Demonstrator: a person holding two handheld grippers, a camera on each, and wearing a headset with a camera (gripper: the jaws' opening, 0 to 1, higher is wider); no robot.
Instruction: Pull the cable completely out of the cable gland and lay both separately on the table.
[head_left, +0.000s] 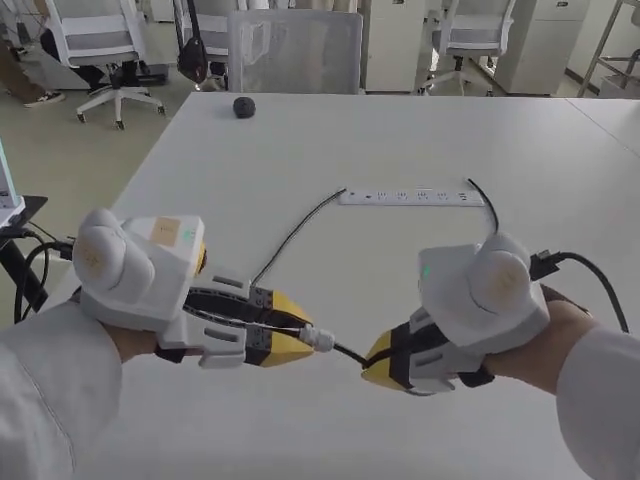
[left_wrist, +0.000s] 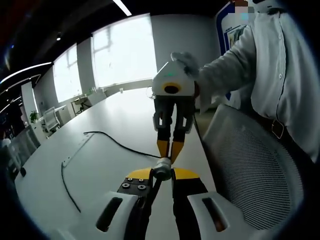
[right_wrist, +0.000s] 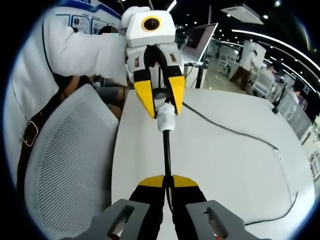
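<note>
A white cable gland (head_left: 320, 340) sits between the yellow tips of my left gripper (head_left: 305, 338), which is shut on it just above the white table (head_left: 400, 140). A short taut stretch of black cable (head_left: 348, 352) runs out of the gland into my right gripper (head_left: 372, 362), which is shut on it. The rest of the cable trails behind the left gripper across the table toward the power strip. In the left gripper view the gland (left_wrist: 161, 169) lies in my own jaws, with the right gripper (left_wrist: 170, 147) facing it. In the right gripper view the cable (right_wrist: 166, 150) rises to the gland (right_wrist: 165, 119).
A white power strip (head_left: 410, 197) lies mid-table with a thin black lead (head_left: 483, 200) at its right end. A small dark round object (head_left: 244, 106) rests near the far edge. Office chairs (head_left: 295, 50) stand beyond the table, and a mesh chair (left_wrist: 250, 170) is beside me.
</note>
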